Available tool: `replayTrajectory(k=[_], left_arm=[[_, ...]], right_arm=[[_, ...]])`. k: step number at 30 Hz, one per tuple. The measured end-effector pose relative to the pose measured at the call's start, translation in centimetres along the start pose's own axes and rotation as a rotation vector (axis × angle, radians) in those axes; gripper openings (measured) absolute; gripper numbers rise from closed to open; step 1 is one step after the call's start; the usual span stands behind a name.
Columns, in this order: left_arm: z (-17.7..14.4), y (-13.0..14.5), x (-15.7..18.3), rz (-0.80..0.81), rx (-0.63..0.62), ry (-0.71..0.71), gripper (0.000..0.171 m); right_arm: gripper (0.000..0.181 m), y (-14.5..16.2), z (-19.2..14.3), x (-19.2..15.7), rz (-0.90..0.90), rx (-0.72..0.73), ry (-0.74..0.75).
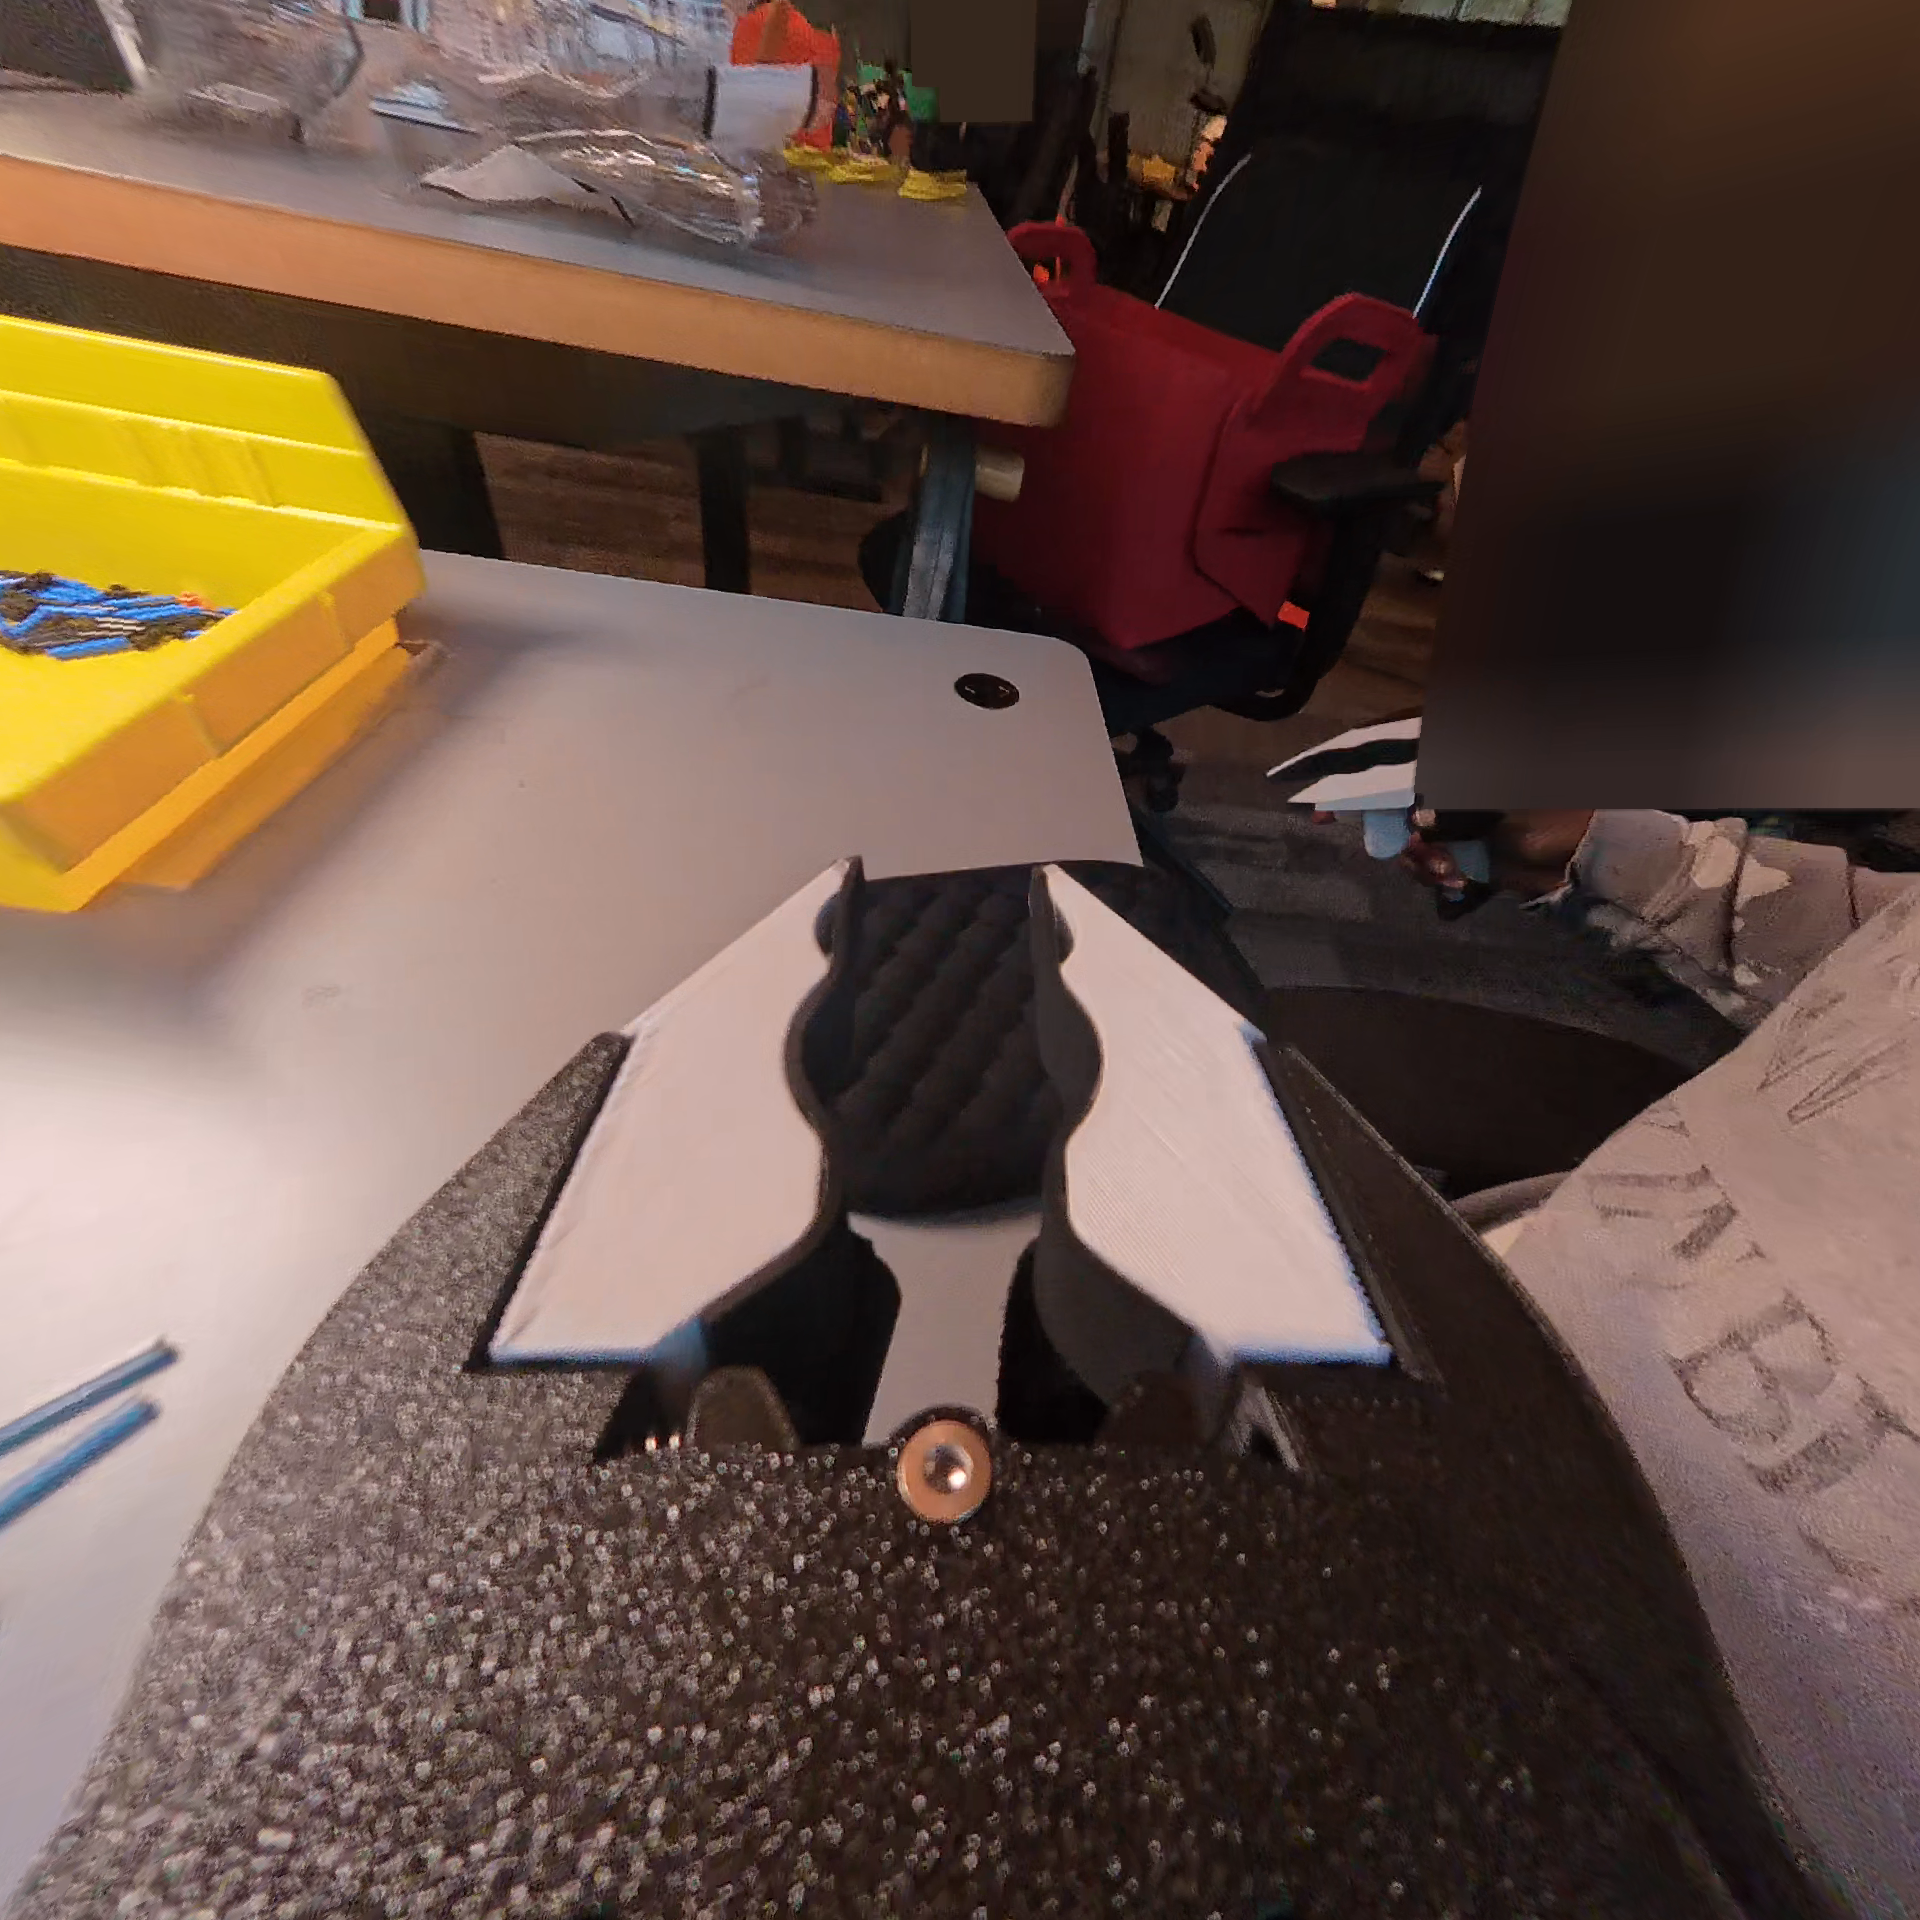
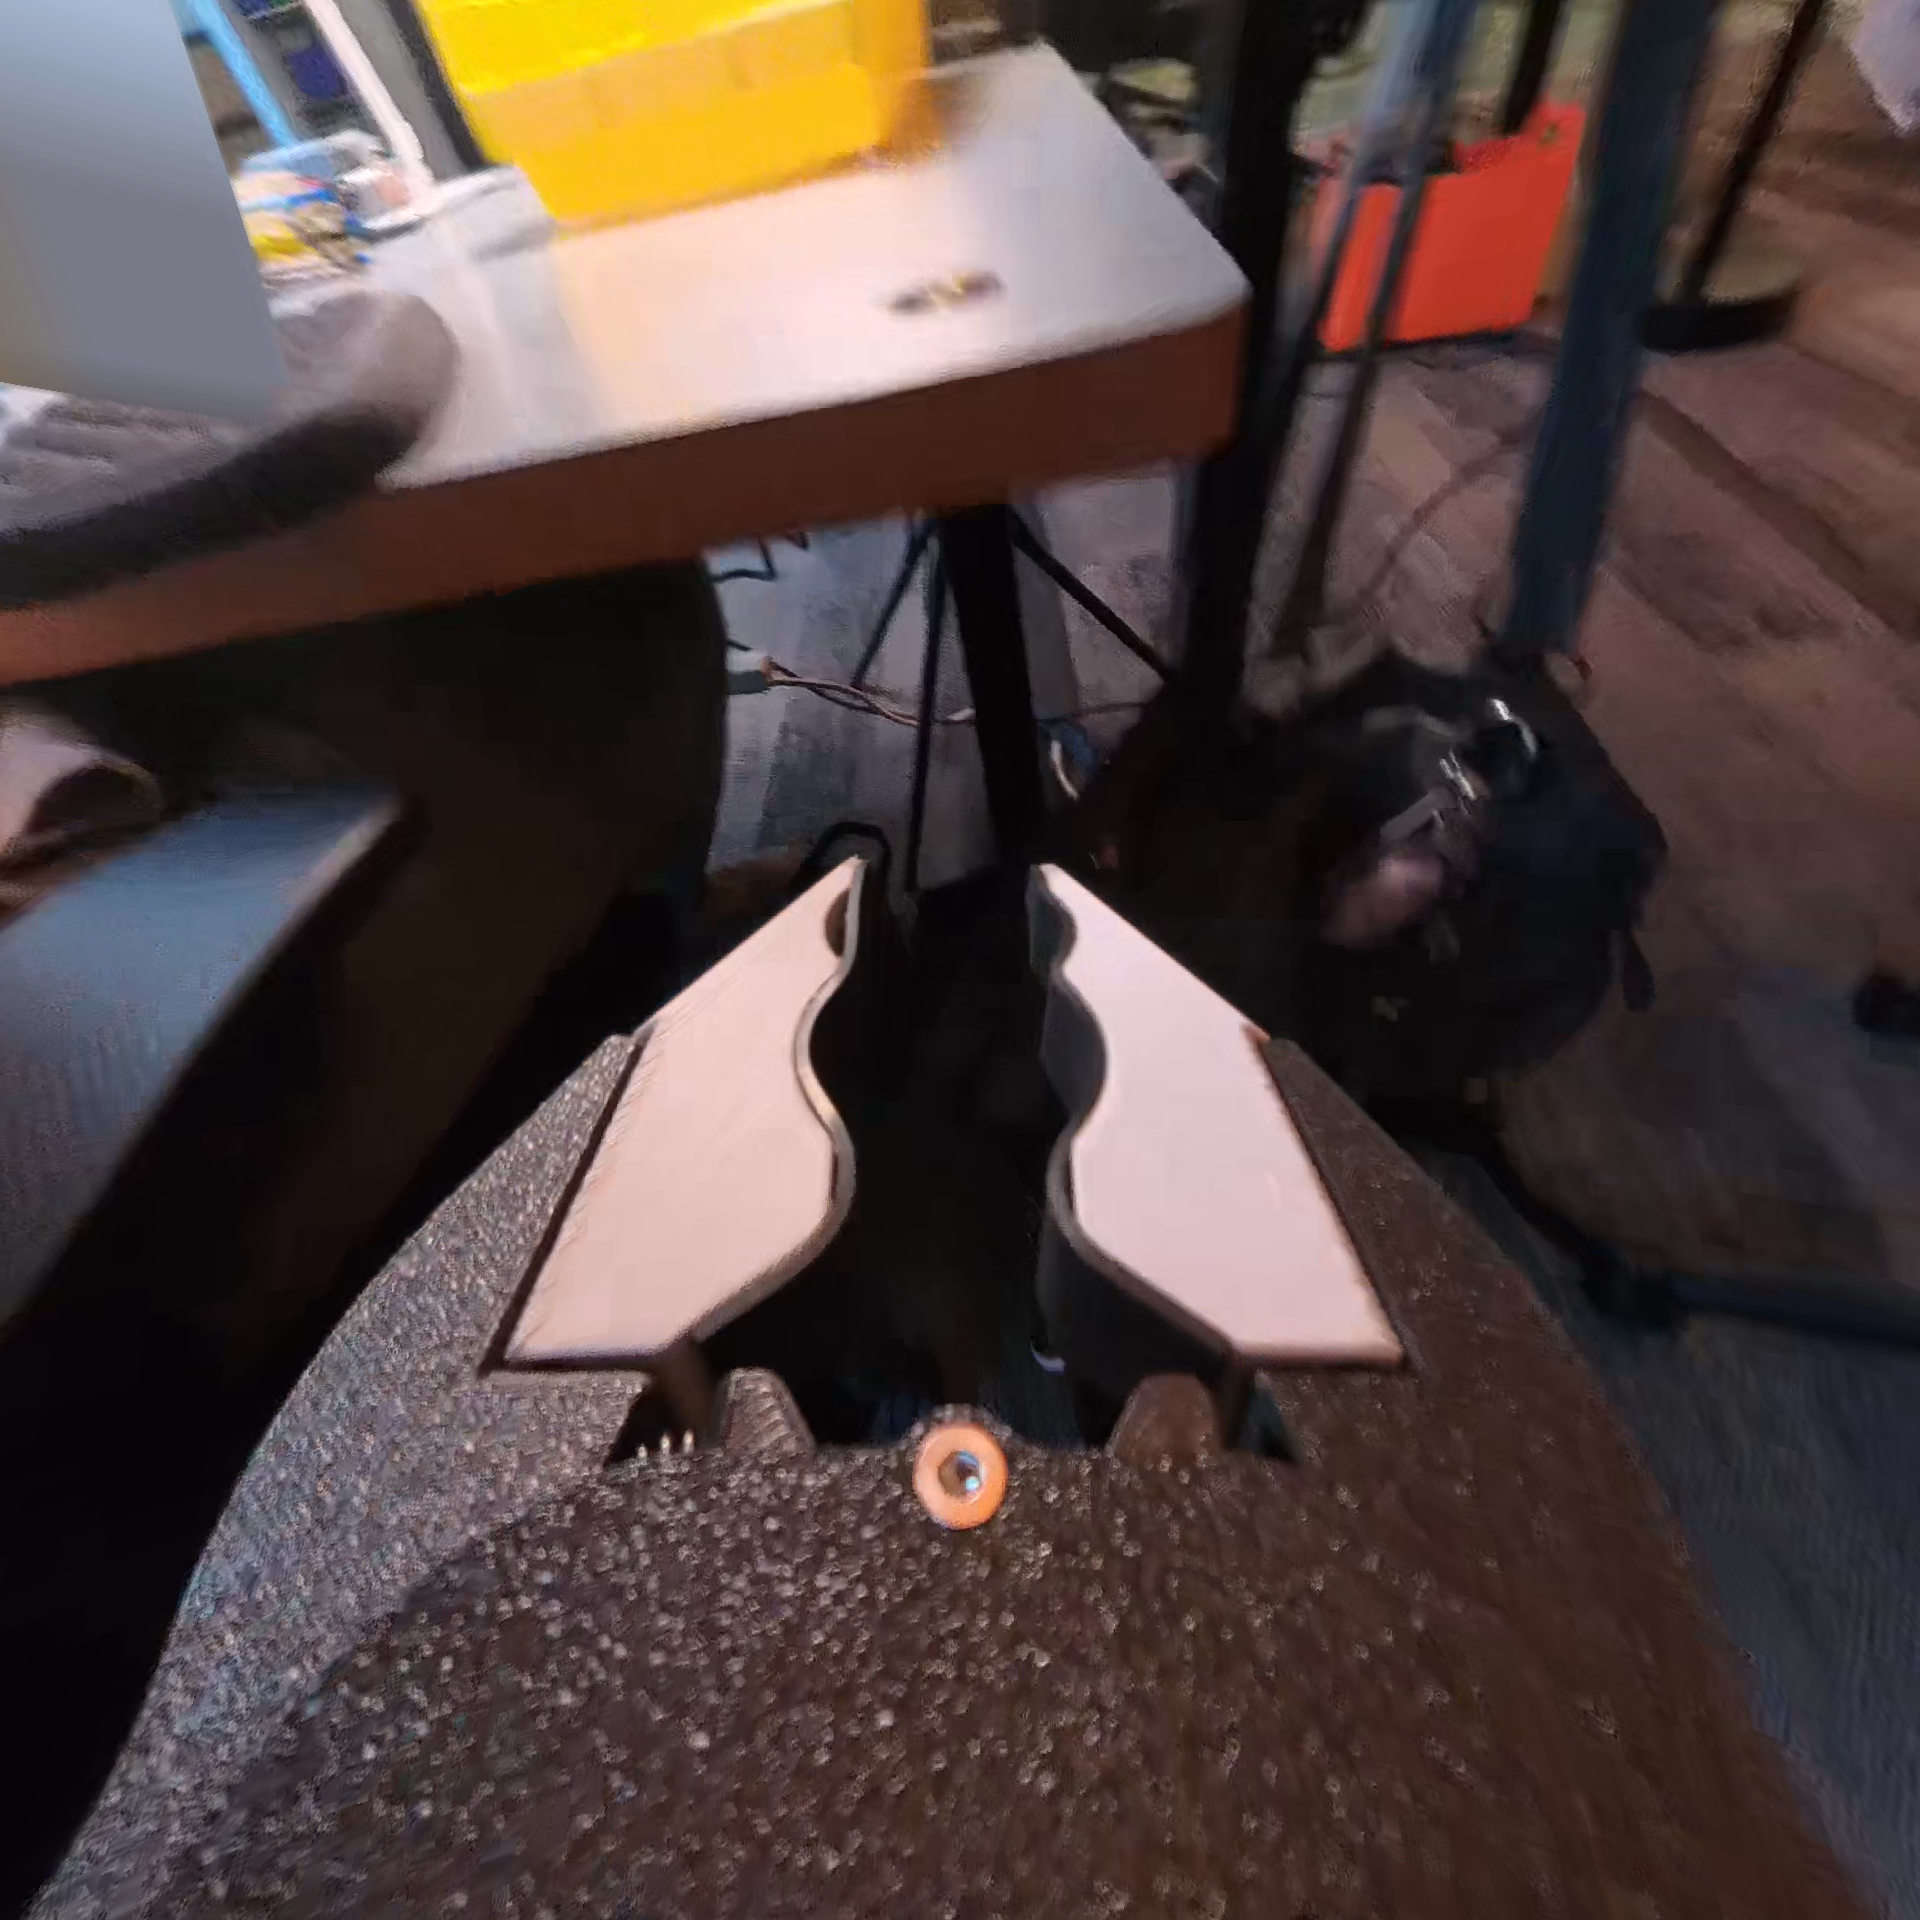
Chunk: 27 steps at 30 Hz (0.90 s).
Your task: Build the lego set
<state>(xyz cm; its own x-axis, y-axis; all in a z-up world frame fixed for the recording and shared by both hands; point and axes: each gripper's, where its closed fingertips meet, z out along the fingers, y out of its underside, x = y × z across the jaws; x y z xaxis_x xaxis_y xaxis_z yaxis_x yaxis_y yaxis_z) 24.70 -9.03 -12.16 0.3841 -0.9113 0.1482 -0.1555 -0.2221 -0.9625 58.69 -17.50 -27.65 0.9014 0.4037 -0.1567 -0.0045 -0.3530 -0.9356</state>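
- Left wrist view: the left gripper (image 1: pixel 945 873) hangs over the near right corner of the desk (image 1: pixel 675 748). Its fingers stand moderately apart with nothing clamped between them.
- Through the gap shows a dark woven-patterned surface (image 1: pixel 935 1039) lying past the desk's edge; what it belongs to I cannot tell.
- A yellow bin (image 1: pixel 260 665) sits at the desk's left edge, well apart from the fingers, with blue-and-black pieces inside. Two thin blue strips (image 1: pixel 73 1403) lie by the near left edge.
- A round hole (image 1: pixel 985 690) marks the far right corner; beyond it a red bag (image 1: pixel 1143 468) rests on a chair.
- In the blurred right wrist view, the right gripper (image 2: pixel 948 878) is below the desktop, pointing at a desk leg (image 2: pixel 997 675), fingers likewise apart and apparently empty.
- A black bag (image 2: pixel 1455 831) lies on the floor to its right.
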Motion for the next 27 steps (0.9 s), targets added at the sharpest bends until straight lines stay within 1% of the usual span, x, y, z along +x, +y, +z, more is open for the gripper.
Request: replayTrajectory(k=[3,5,9,12,14,15,17,19,21,23,27], left_arm=[[-3.9,0.4,-0.4,-0.055,0.053,0.021,0.037],[-6.1,0.4,-0.5,-0.068,0.087,0.050,0.040],[-9.3,-0.1,0.0,-0.039,0.116,0.148,0.051],[-11.4,-0.8,1.7,-0.004,0.111,0.249,0.055],[-12.8,-1.0,3.1,0.004,0.104,0.300,0.055],[-13.5,-0.8,3.9,0.003,0.097,0.317,0.055],[-15.1,-0.1,5.8,-0.006,0.080,0.336,0.055],[-16.7,1.0,8.0,-0.024,0.072,0.329,0.055],[-18.3,2.4,10.5,-0.043,0.070,0.315,0.055],[-19.7,3.7,12.8,-0.056,0.068,0.282,0.055],[-22.5,5.8,16.6,-0.047,0.046,0.220,0.055]], right_arm=[[0.029,-5.4,2.5,-3.4,-0.099,-0.015,-0.084],[0.030,-8.7,3.3,-5.9,-0.170,-0.042,-0.113],[0.031,-14.2,2.9,-10.3,-0.262,-0.096,-0.098],[0.034,-16.7,2.7,-14.3,-0.271,-0.089,-0.096],[0.034,-17.2,3.4,-17.0,-0.321,-0.081,-0.121],[0.036,-16.8,4.1,-18.3,-0.345,-0.102,-0.151],[0.041,-16.2,5.0,-20.5,-0.379,-0.107,-0.194],[0.042,-15.3,5.0,-22.7,-0.400,-0.097,-0.245],[0.042,-14.4,4.5,-24.1,-0.431,-0.065,-0.259],[0.042,-13.4,3.7,-25.5,-0.418,-0.032,-0.279],[0.042,-11.4,1.2,-28.5,-0.402,0.052,-0.291]])
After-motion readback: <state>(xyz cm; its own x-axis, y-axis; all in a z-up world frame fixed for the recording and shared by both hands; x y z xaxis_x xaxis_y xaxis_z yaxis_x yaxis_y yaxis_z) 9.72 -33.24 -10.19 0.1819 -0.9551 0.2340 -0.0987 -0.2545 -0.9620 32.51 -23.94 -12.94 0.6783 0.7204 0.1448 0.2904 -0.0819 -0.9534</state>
